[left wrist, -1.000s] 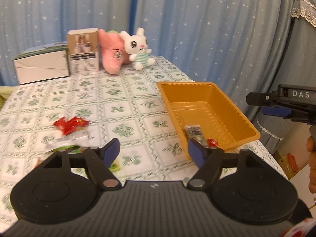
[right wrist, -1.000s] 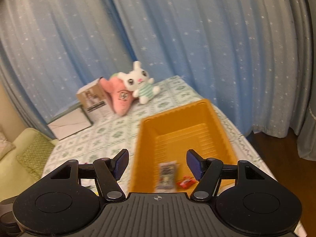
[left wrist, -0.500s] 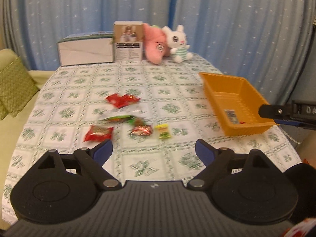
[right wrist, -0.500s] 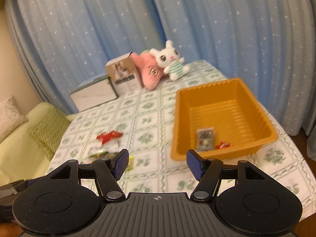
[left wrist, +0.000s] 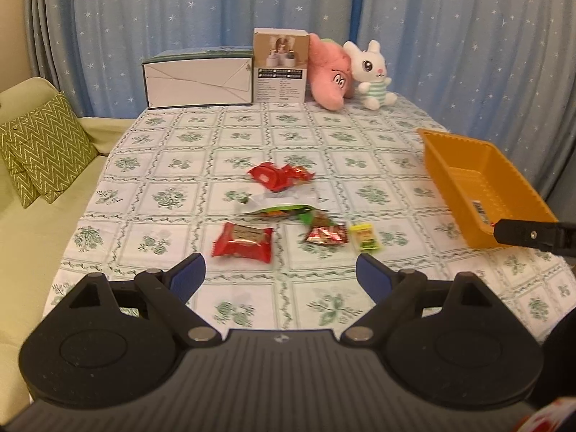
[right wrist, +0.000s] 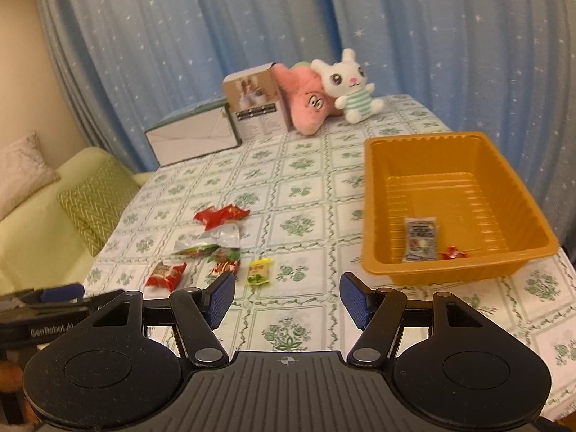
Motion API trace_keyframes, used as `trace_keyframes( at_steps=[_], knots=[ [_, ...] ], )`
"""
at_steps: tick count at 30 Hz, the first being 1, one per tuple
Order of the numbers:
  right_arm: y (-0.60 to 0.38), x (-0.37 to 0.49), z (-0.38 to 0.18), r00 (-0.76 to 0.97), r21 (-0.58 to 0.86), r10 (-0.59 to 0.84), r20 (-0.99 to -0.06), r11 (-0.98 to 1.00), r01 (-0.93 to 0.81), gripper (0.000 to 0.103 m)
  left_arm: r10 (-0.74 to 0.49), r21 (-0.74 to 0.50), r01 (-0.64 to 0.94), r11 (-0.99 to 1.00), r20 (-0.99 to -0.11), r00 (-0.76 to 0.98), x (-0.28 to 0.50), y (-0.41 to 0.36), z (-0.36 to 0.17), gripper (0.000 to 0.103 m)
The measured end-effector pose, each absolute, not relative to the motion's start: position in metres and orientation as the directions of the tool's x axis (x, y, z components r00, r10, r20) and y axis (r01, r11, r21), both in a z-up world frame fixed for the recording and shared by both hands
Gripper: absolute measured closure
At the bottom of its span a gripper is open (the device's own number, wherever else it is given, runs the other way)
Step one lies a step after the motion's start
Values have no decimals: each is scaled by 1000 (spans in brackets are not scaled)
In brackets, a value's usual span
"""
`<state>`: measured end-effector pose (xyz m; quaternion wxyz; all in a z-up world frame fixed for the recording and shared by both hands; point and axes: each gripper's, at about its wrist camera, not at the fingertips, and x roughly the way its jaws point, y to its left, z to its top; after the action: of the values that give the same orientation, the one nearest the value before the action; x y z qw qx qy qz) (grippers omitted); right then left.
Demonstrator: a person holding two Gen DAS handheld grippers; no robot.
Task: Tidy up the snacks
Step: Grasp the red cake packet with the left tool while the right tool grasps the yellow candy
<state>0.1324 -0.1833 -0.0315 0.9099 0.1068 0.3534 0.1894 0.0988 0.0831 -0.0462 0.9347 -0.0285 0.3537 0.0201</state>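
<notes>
Your left gripper point(left wrist: 280, 276) is released, its blue pads spread wide with nothing between them, hovering above the near edge of the worktop point(left wrist: 324, 136). Your right gripper point(right wrist: 287, 301) is released too, jaws apart and holding nothing.

From the left wrist view, the loose snacks lie just ahead around 12 o'clock: a red packet point(left wrist: 242, 243) nearest, at about 11 o'clock, a small red wrapper point(left wrist: 327, 235) and a yellow sachet point(left wrist: 365, 237) just beside it toward 1 o'clock, a green packet point(left wrist: 284, 211) behind them, and a crumpled red wrapper point(left wrist: 279, 176) farthest back. None touches either gripper.

The orange tray point(right wrist: 374, 216) sits at 1 o'clock from your right gripper, near the worktop's right edge. Inside it, near the front wall, lie a grey packet point(right wrist: 420, 239) and, just beside it, a small red candy point(right wrist: 453, 253).

At the far end, around 12 o'clock, stand a white box point(left wrist: 198, 79), a tan box point(left wrist: 280, 66), a pink plush point(left wrist: 329, 72) and a white bunny point(left wrist: 370, 72).
</notes>
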Motion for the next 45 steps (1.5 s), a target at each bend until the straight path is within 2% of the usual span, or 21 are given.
trace_keyframes(
  at_steps=[14, 16, 17, 18, 25, 27, 32, 36, 45],
  knots=[
    [-125, 184, -81, 641, 221, 413, -647, 906, -360, 39, 37, 35, -17, 999, -692, 721, 149, 113, -81, 14],
    [-117, 195, -90, 630, 212, 411, -659, 905, -368, 44, 36, 33, -19, 999, -697, 716, 156, 116, -87, 14],
    [-115, 200, -94, 624, 214, 413, -663, 904, -371, 53, 34, 31, -17, 999, -699, 714, 159, 117, -90, 14],
    [-111, 205, -97, 620, 214, 413, -668, 903, -371, 56, 33, 32, -15, 999, -700, 713, 162, 118, -92, 14],
    [-91, 229, -115, 595, 229, 422, -684, 898, -375, 61, 25, 25, -11, 1000, -707, 706, 180, 121, -108, 15],
    [-86, 233, -120, 588, 229, 417, -693, 901, -369, 67, 26, 19, -18, 1000, -710, 704, 184, 123, -112, 16],
    [-76, 240, -130, 591, 206, 399, -702, 907, -367, 70, 34, 20, -28, 999, -714, 699, 188, 126, -117, 16],
    [-70, 244, -134, 599, 169, 373, -709, 914, -369, 79, 35, 12, -38, 999, -718, 695, 190, 128, -120, 16],
    [-66, 237, -136, 599, 118, 359, -716, 908, -402, 81, 23, 4, -30, 1000, -726, 687, 195, 123, -127, 16]
  ],
)
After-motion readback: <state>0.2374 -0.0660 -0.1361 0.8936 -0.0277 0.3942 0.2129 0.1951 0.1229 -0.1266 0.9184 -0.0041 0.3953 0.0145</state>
